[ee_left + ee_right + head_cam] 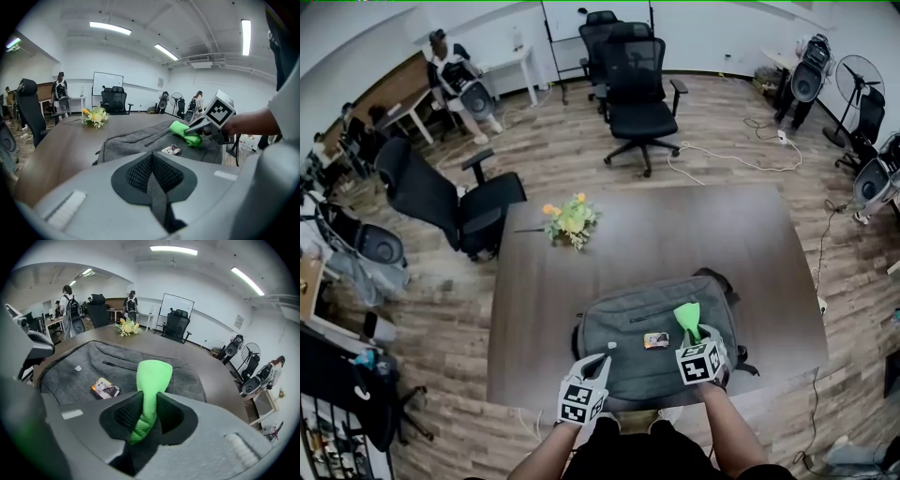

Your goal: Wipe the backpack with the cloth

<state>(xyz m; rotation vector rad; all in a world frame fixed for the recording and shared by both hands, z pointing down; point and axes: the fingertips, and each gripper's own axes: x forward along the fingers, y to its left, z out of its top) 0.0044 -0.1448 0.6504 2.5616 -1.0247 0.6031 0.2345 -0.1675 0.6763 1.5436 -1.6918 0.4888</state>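
So the right gripper (697, 336) pinches the green cloth (687, 316) over the backpack (623, 349), lower centre, and the left gripper (606, 356) is closed on nothing; I'd press flat, stroke long.

Open-plan office, dark conference table at its centre.
The brown table (694, 234) stands on a wood-plank floor (562, 159), with a bunch of yellow flowers (570, 220) near its far-left corner. Black office chairs (637, 94) stand beyond it. A whiteboard (108, 82) stands by the white back wall (140, 65), a pedestal fan (860, 80) to the right, and strip lights (110, 28) glow overhead.
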